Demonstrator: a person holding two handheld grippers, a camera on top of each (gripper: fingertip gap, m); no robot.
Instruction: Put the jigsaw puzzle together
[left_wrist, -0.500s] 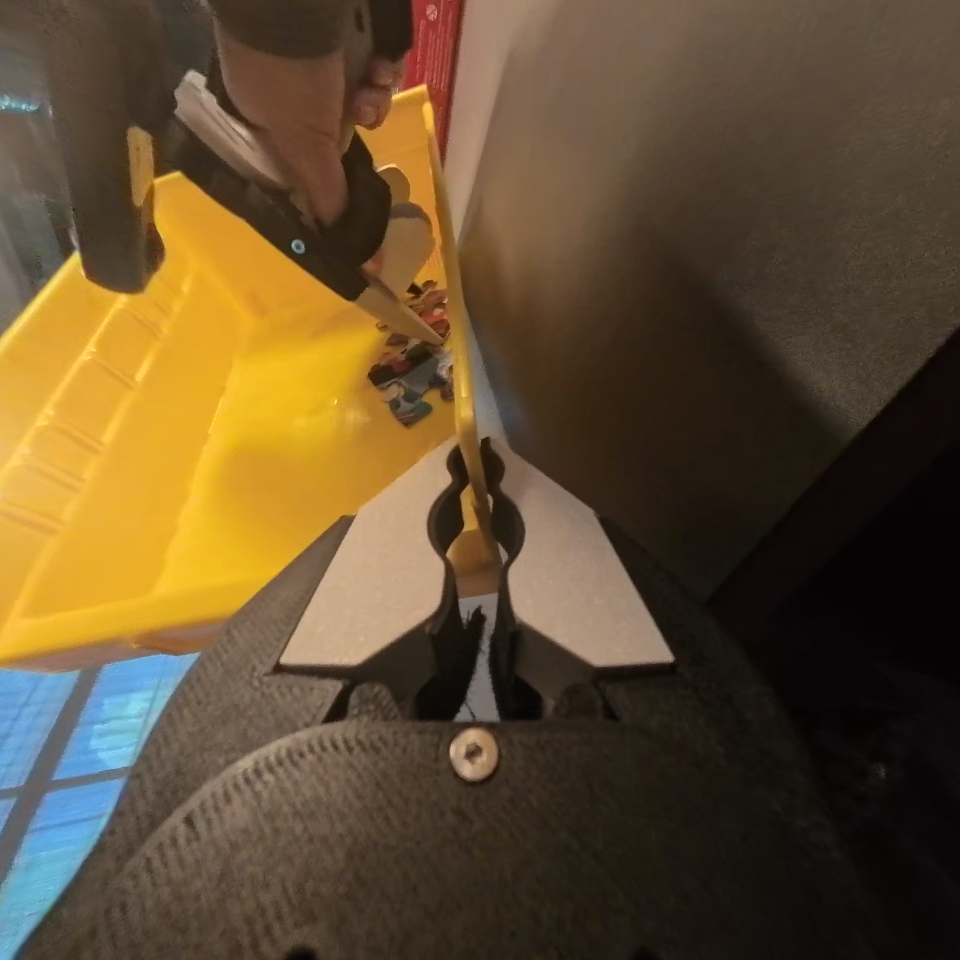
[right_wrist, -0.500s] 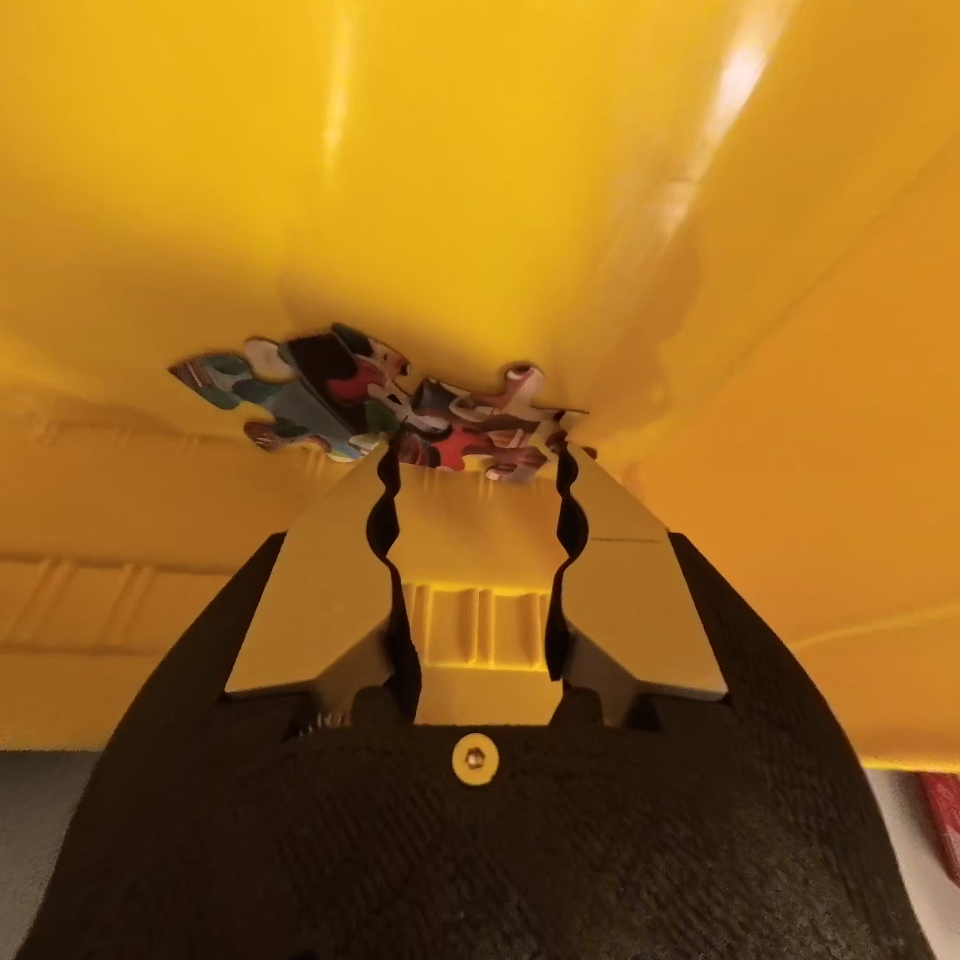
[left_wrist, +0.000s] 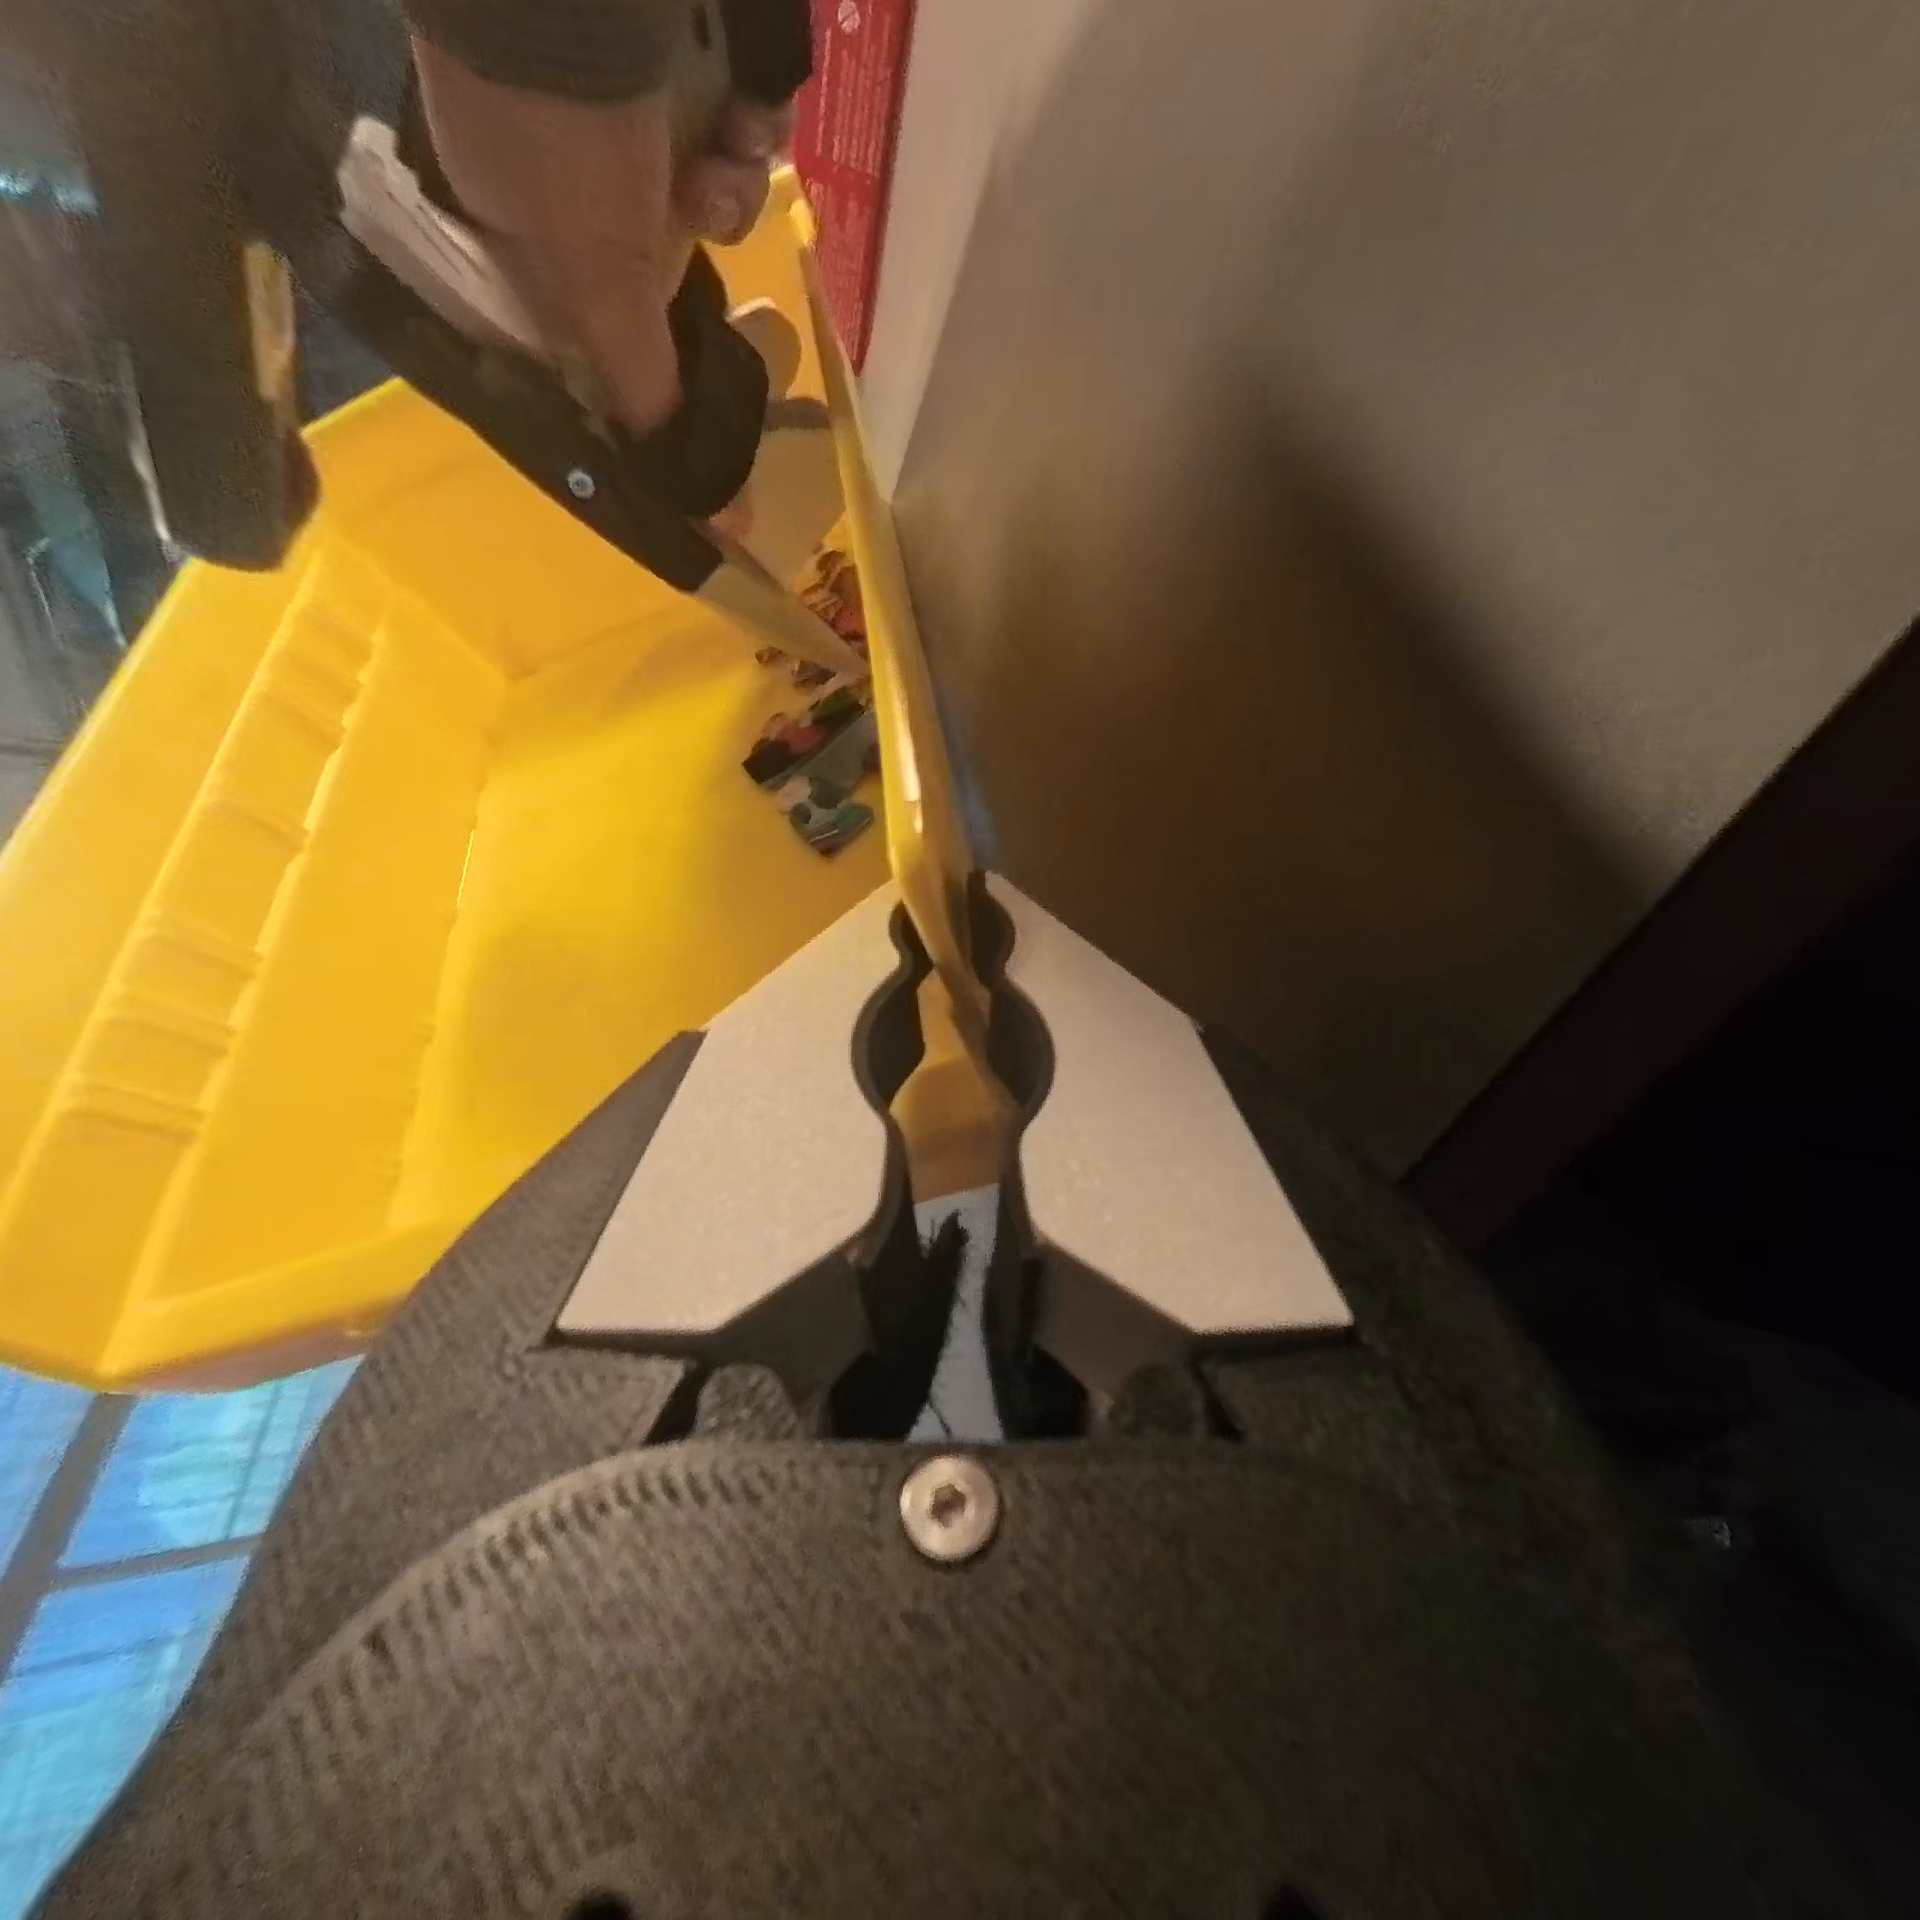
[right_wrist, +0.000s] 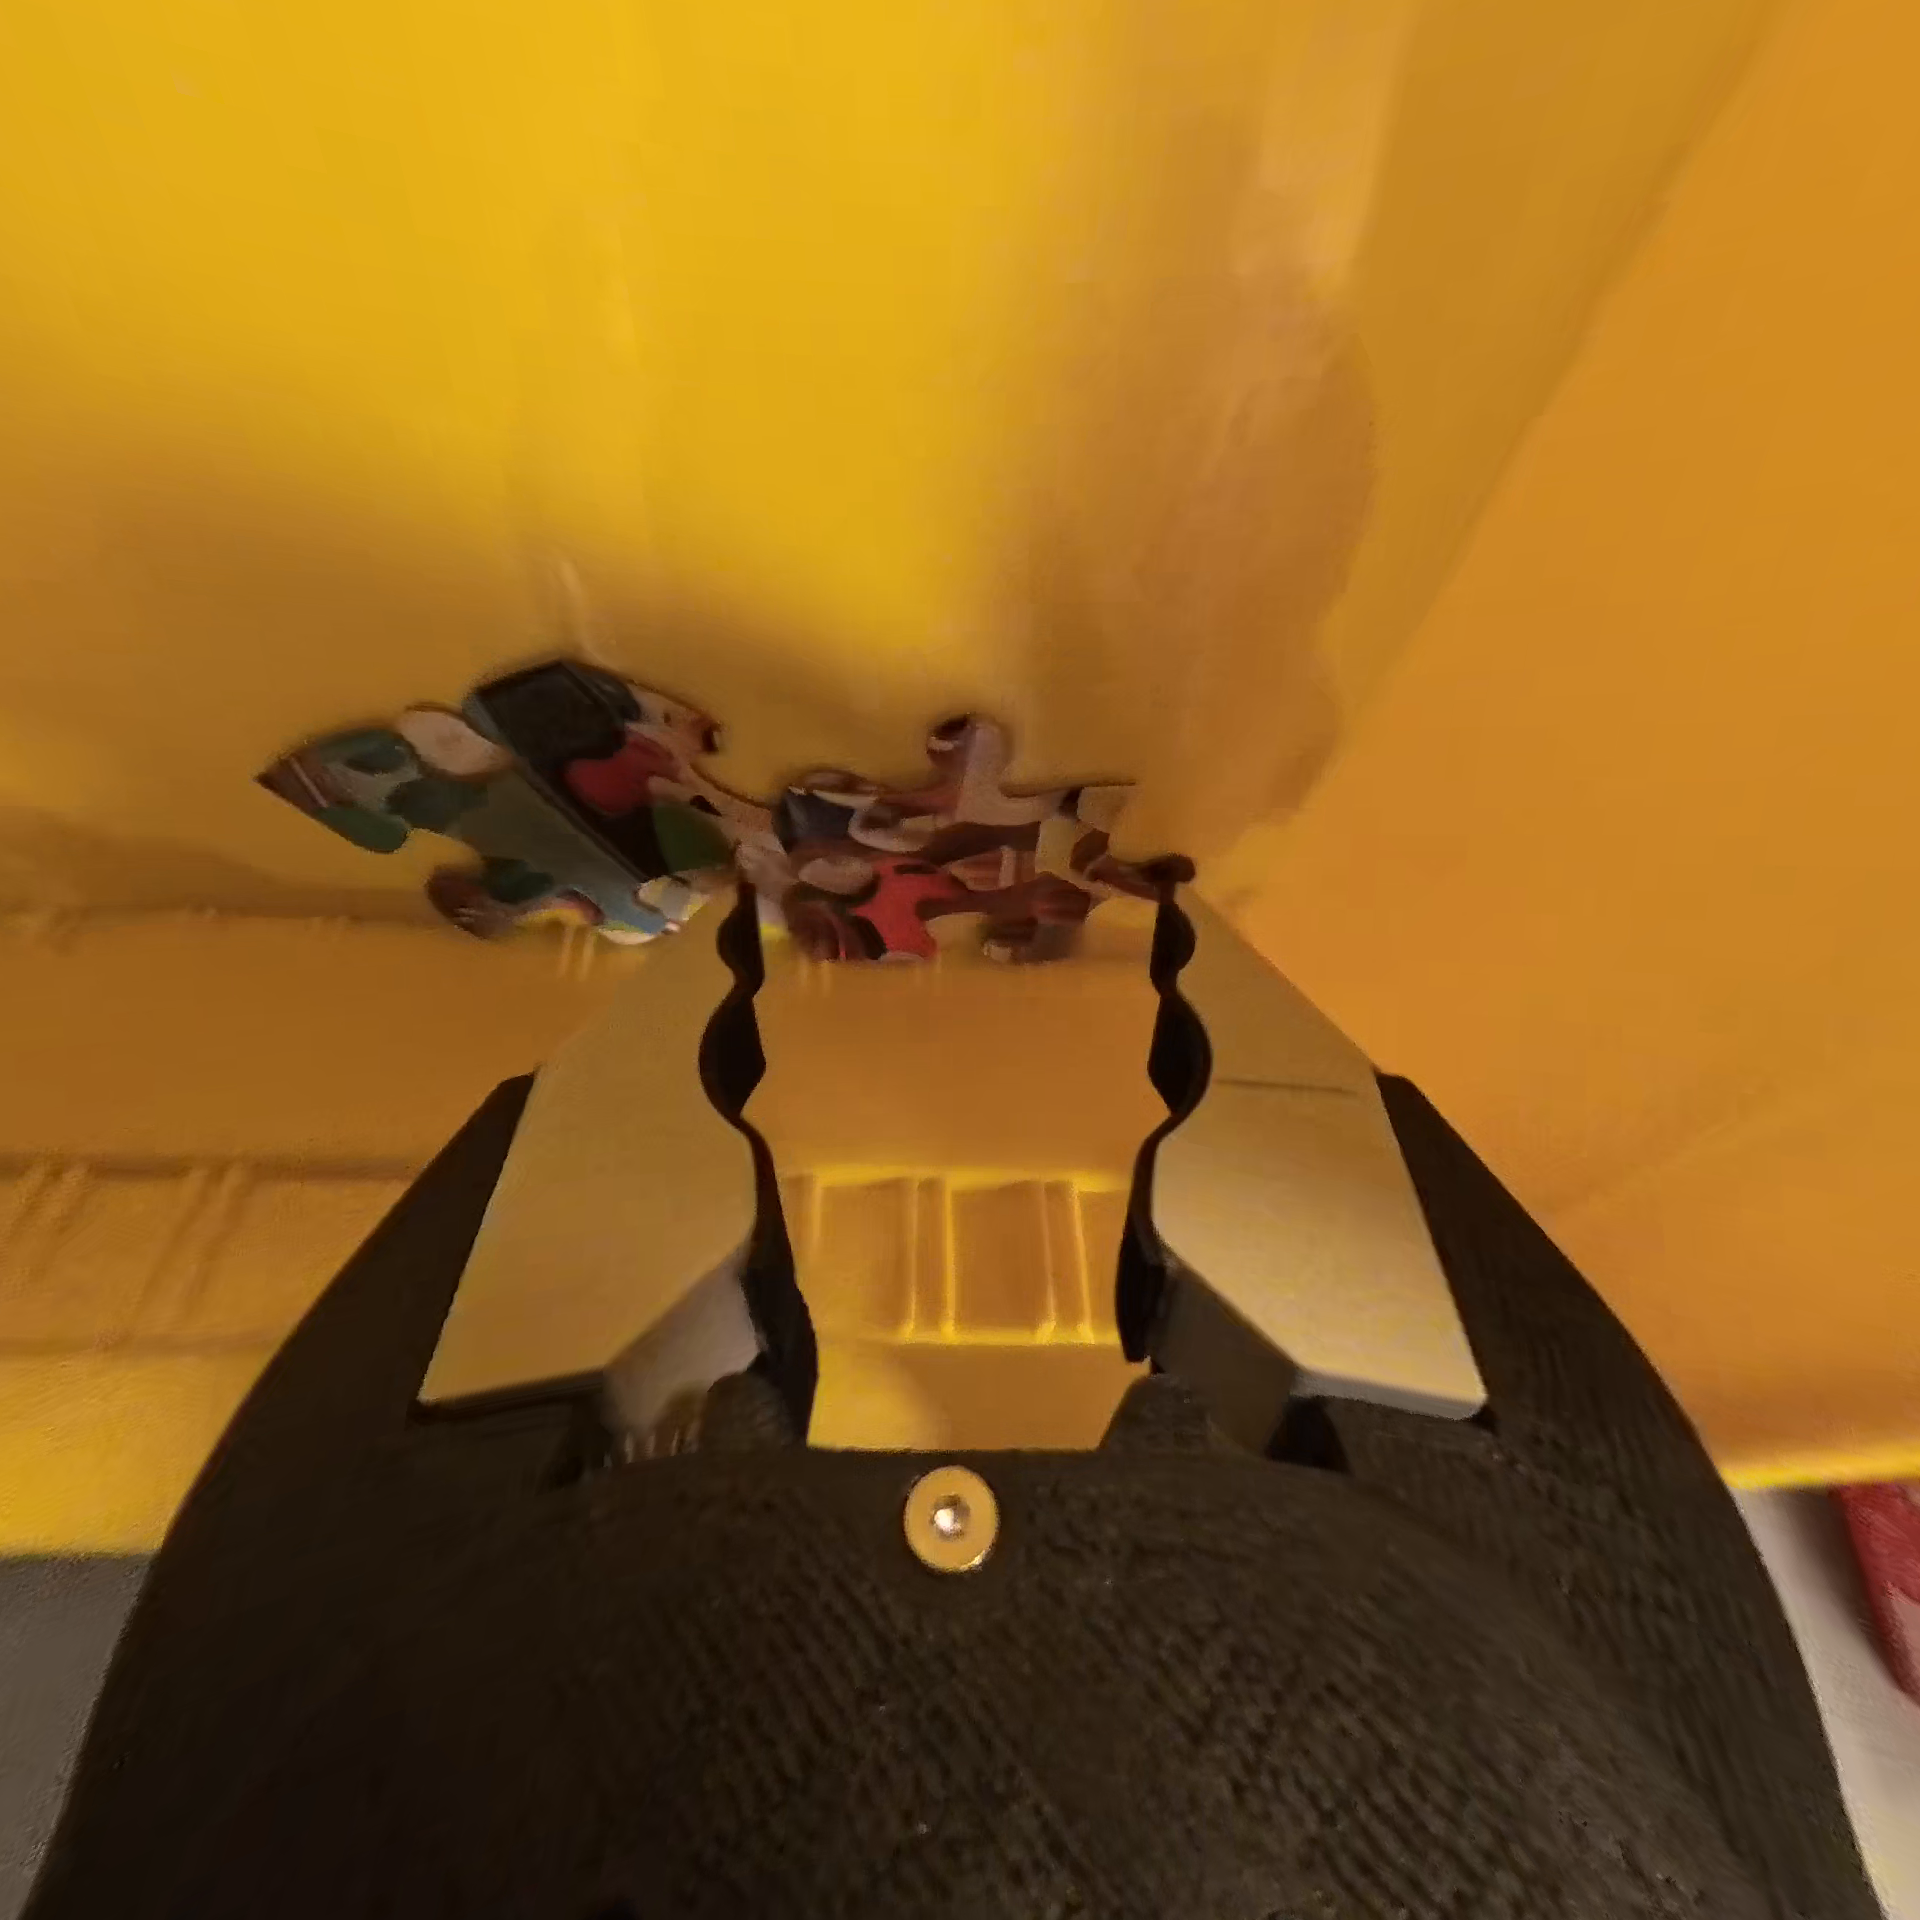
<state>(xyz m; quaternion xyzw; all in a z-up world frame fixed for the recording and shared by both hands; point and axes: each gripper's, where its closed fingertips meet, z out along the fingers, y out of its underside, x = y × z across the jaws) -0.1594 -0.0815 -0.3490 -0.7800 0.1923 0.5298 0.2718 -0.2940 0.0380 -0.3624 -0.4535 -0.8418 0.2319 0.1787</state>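
My left gripper (left_wrist: 951, 904) is shut on the thin side wall (left_wrist: 878, 623) of a yellow plastic bin (left_wrist: 312, 935) and holds it tilted. Several colourful jigsaw pieces (left_wrist: 821, 769) lie inside the bin against that wall. My right gripper (right_wrist: 956, 904) is open inside the bin (right_wrist: 935, 312). Its fingertips stand on either side of a red and brown jigsaw piece (right_wrist: 935, 862) without pressing on it. A second piece in green, black and red (right_wrist: 520, 810) lies just left of it. The left wrist view shows the right gripper's finger (left_wrist: 779, 613) and a hand (left_wrist: 582, 260) reaching down to the pieces.
A grey surface (left_wrist: 1351, 520) lies right beside the bin wall. A red box (left_wrist: 857, 156) stands behind the bin and also shows in the right wrist view (right_wrist: 1881, 1600). Blue tiles (left_wrist: 104, 1558) show under the bin at lower left. It is dark at lower right.
My right gripper's jaws have opened wider and moved closer to the jigsaw pieces. My left gripper stays shut on the bin wall, which has tilted a little.
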